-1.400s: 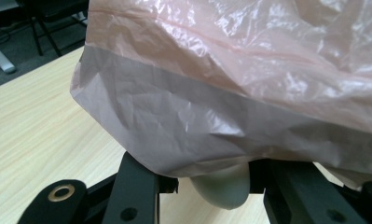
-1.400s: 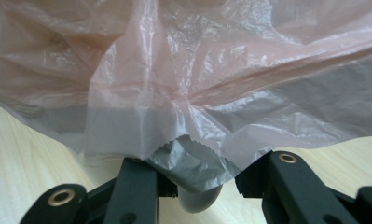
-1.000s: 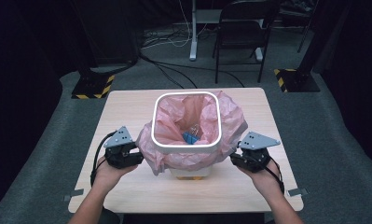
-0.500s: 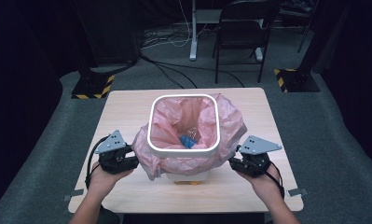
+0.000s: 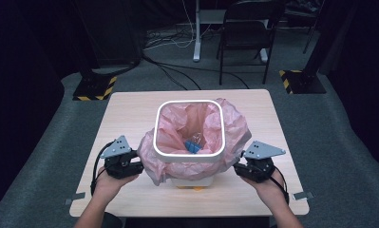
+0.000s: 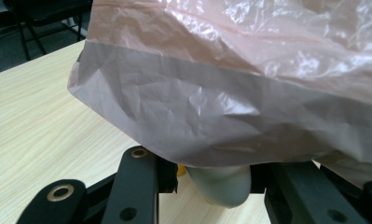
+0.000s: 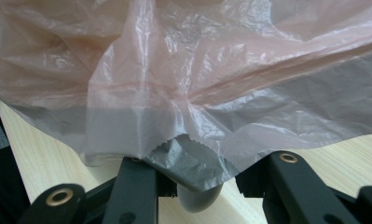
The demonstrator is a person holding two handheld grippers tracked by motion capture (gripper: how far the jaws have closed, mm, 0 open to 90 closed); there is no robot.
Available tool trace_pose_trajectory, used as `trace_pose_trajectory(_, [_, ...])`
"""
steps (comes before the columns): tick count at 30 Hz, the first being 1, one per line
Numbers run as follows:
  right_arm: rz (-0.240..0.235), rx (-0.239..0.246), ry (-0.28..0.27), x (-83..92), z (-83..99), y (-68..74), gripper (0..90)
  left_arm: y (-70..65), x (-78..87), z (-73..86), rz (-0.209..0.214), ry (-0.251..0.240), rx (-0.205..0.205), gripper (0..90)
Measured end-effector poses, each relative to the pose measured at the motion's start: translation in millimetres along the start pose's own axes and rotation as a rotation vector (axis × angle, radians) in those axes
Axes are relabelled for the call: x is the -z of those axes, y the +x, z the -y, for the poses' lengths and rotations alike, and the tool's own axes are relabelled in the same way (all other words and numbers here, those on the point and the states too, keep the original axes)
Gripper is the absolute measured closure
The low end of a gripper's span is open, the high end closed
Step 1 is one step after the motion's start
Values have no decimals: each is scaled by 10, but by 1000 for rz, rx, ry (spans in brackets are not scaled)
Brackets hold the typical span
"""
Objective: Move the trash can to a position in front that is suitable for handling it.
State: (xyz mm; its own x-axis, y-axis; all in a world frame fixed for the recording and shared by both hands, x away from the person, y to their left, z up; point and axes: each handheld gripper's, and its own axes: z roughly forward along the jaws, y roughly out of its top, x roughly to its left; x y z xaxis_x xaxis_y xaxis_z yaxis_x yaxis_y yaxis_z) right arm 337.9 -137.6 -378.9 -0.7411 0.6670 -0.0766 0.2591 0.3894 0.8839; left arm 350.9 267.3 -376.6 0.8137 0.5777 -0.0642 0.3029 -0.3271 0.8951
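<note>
Bin [image 5: 189, 179], white, square with rounded corners, stands near the middle of the surface [image 5: 130, 111], a bit toward the person's edge; a white rim ring [image 5: 189, 156] sits on top. Pink plastic liner [image 5: 232, 126] is tucked inside and spills over the rim on all sides, bunched highest at the far right corner, hanging down over the bin walls. Something blue [image 5: 193, 146] lies inside at the bottom, too small to identify. Left hand-held gripper [image 5: 132, 167] sits just beside the bin's left side, right hand-held gripper [image 5: 240, 169] just beside its right side, each in a hand coming from the bottom edge. In the left gripper view the jaws stand partly open either side of a rounded grey-white bin corner [image 6: 221, 184], with the liner hem [image 6: 197, 116] draped above them; whether the pads press on the bin can't be told. Right gripper view is alike: jaws partly open, a bin corner [image 7: 197, 198] and a fold of liner [image 7: 188, 163] between them, contact unclear. Surface is light wood-grain, rectangular, with small grey tabs at its near corners. Around it is grey carpet [image 5: 329, 142]; behind, a dark room with a black folding chair [image 5: 246, 35], a white stand pole [image 5: 196, 33], loose cables on the floor, and yellow-black striped bases [image 5: 94, 88] at left and right.
</note>
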Motion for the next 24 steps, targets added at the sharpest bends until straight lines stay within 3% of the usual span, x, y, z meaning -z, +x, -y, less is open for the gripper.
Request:
trace_pose_trajectory(17, [-50,-36,-6,-10,16,-53,582,20,-11,1,6,-8,3,631])
trace_pose_trajectory(24, [-49,-33,7,7,16,-41,509,43,22,19,19,-29,28,504])
